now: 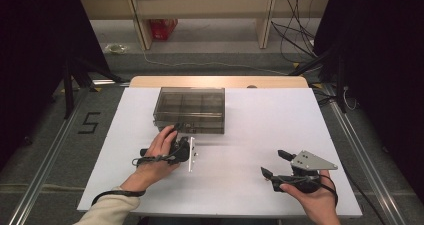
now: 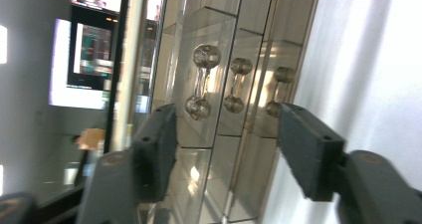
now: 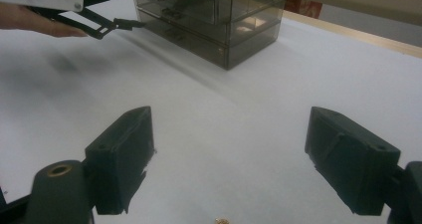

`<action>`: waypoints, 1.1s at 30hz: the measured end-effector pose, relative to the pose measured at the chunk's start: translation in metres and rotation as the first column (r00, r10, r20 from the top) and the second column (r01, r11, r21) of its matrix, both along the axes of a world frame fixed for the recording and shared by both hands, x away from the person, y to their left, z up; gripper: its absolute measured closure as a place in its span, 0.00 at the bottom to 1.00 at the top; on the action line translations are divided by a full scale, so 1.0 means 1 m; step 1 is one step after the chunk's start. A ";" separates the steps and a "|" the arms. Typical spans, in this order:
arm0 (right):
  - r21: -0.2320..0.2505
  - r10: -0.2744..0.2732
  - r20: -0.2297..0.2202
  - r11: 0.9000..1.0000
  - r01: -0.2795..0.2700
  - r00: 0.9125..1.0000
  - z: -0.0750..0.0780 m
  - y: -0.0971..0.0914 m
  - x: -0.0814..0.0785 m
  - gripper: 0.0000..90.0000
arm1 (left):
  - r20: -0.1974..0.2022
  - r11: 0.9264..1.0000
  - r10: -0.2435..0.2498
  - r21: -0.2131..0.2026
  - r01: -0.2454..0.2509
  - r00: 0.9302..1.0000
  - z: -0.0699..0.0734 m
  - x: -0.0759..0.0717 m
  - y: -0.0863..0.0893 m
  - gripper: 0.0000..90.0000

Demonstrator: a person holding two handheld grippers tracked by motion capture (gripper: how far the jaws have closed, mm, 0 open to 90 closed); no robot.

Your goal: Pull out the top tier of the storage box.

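A smoky see-through drawer box [image 1: 190,107] stands on the far half of the white table top [image 1: 250,135]. My left gripper [image 1: 178,129] is turned on its side right at the box's front, held by a hand. In the left gripper view its jaws [image 2: 226,144] stand open before the drawer fronts, with a clear dumbbell-shaped handle [image 2: 201,84] just beyond them and nothing pressed between the pads. The right gripper view shows the left gripper [image 3: 127,24] reaching to the box [image 3: 219,15]. My right gripper [image 1: 275,163] rests low at the near right, open and empty [image 3: 229,154].
The table's wooden back edge [image 1: 215,81] lies behind the box. Beyond it are wooden shelf legs [image 1: 140,25], a red bag [image 1: 163,28] and loose cables [image 1: 300,35] on the floor. A floor mark "5" [image 1: 89,122] is at the left.
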State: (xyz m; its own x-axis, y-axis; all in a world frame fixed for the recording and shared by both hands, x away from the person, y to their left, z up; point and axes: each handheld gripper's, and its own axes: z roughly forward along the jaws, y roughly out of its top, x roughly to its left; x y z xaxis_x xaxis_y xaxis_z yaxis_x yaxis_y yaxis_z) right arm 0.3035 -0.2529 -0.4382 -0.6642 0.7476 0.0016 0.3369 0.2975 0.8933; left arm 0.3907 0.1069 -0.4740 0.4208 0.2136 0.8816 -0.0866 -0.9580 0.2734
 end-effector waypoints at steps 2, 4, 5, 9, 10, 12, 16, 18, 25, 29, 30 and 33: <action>0.000 0.000 -0.001 1.000 0.000 1.000 0.000 0.000 0.000 0.22 | -0.027 0.999 -0.009 -0.032 0.008 1.000 0.004 0.000 0.001 0.35; -0.001 0.001 -0.001 1.000 -0.001 1.000 0.000 0.000 0.000 0.22 | -0.062 0.998 -0.026 -0.061 0.022 0.998 0.007 -0.001 0.002 0.31; -0.002 0.002 0.001 1.000 -0.002 1.000 0.000 0.000 0.000 0.22 | -0.077 0.997 -0.032 -0.076 0.026 0.997 0.009 -0.001 0.002 0.30; -0.001 0.002 -0.001 1.000 -0.002 1.000 0.000 0.000 0.000 0.22 | -0.166 0.988 -0.049 -0.150 0.024 0.985 0.020 0.000 0.005 0.28; -0.001 0.002 -0.002 1.000 -0.002 1.000 0.000 0.000 0.000 0.22 | -0.185 0.986 -0.051 -0.164 0.020 0.981 0.023 0.001 0.006 0.26; -0.001 0.001 -0.002 1.000 -0.001 1.000 0.000 0.000 0.000 0.22 | -0.215 0.978 -0.057 -0.206 0.012 0.975 0.030 0.004 0.008 0.26; -0.001 0.002 -0.005 1.000 -0.002 1.000 -0.001 0.001 0.000 0.22 | -0.271 0.963 -0.079 -0.269 0.003 0.959 0.043 0.008 0.011 0.28; -0.002 0.002 -0.006 1.000 -0.002 1.000 -0.001 0.001 0.000 0.22 | -0.295 0.956 -0.087 -0.293 -0.004 0.952 0.049 0.011 0.012 0.31; -0.006 0.000 -0.006 1.000 0.000 1.000 -0.001 0.001 0.001 0.22 | -0.403 0.958 -0.108 -0.286 -0.013 0.909 0.064 0.019 0.018 0.38; -0.009 0.000 -0.006 1.000 0.000 1.000 -0.001 0.001 0.001 0.22 | -0.461 0.956 -0.114 -0.292 -0.030 0.880 0.071 0.030 0.025 0.40; -0.009 0.001 -0.006 1.000 -0.001 1.000 -0.001 0.002 0.001 0.22 | -0.469 0.954 -0.117 -0.299 -0.033 0.875 0.072 0.032 0.026 0.40; -0.007 0.002 -0.006 1.000 -0.002 1.000 -0.001 0.002 0.001 0.22 | -0.493 0.948 -0.124 -0.315 -0.043 0.861 0.075 0.040 0.031 0.44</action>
State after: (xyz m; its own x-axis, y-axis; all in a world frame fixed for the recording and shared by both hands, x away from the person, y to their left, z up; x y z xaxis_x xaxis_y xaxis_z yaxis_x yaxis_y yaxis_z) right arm 0.3046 -0.2506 -0.4393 -0.6654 0.7465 0.0006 0.3420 0.3042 0.8891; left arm 0.4303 0.1375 -0.3987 0.7994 0.4081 0.4410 0.1053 -0.8178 0.5659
